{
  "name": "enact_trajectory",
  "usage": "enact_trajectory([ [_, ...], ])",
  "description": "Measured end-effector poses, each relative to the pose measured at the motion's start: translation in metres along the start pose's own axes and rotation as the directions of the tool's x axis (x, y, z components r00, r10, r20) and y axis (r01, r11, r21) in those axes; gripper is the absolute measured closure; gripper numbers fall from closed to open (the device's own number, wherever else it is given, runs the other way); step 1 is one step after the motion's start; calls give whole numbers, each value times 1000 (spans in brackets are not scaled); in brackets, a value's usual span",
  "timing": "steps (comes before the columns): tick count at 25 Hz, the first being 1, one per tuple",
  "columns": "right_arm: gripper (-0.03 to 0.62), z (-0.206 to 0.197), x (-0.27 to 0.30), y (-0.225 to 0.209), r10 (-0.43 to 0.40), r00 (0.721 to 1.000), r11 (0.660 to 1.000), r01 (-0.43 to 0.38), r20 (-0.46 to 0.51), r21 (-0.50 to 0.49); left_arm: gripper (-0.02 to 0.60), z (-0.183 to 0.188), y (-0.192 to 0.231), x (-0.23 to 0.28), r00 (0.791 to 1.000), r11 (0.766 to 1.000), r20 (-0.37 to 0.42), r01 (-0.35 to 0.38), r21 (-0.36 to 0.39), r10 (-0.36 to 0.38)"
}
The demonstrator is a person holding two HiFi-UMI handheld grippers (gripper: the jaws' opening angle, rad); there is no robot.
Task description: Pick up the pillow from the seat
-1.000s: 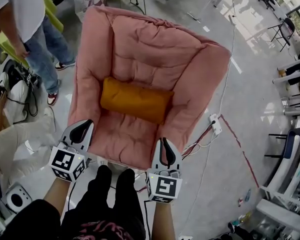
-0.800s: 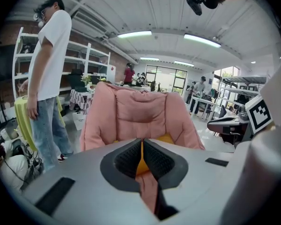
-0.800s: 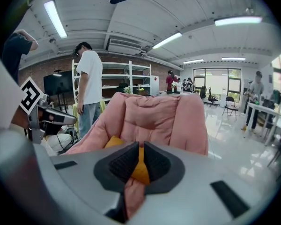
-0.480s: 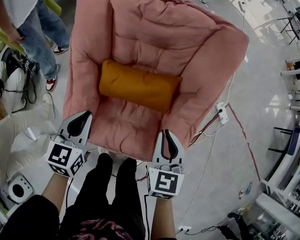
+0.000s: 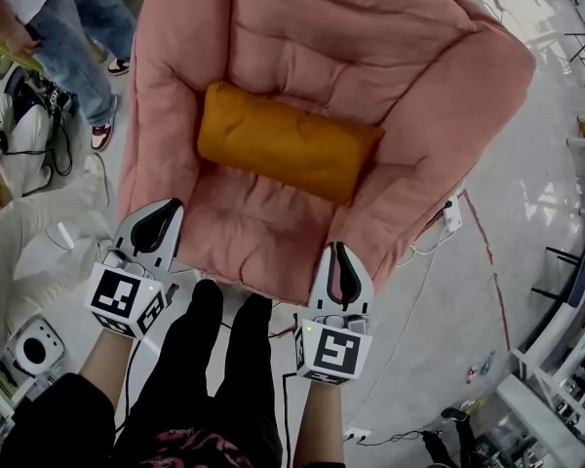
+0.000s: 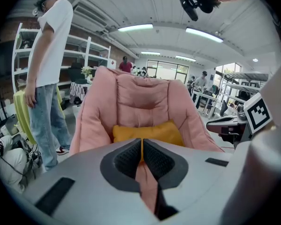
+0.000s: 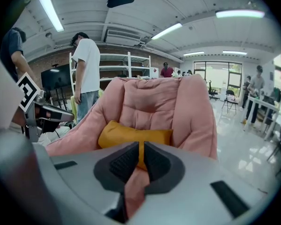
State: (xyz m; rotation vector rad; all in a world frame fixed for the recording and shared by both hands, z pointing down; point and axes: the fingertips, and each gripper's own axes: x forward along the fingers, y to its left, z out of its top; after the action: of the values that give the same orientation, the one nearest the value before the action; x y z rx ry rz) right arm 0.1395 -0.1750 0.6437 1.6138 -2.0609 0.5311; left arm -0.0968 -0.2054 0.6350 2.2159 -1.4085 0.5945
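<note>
Head view is showing your left tongs [image 5: 164, 214] and right tongs [image 5: 339, 259] pressed together, empty; reaching the pillow [image 5: 285, 142] like this, you are risking only pushing it deeper into the seat [image 5: 263, 247].

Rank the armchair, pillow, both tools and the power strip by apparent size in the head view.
1. Armchair
2. Pillow
3. Left tool and right tool: alike, not ranked apart; nearness to the camera enlarges them.
4. Power strip, partly hidden behind the armchair.

armchair [image 5: 370, 47] top cropped (head view), bystander [image 5: 73, 37] cropped abv. waist
</note>
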Motion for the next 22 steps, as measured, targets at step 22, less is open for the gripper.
enact_trajectory([
  [22, 416, -6, 57, -18, 30, 999, 999, -30, -11, 35, 417, -19, 27, 62, 999, 1000, -50, 15, -9, -15],
])
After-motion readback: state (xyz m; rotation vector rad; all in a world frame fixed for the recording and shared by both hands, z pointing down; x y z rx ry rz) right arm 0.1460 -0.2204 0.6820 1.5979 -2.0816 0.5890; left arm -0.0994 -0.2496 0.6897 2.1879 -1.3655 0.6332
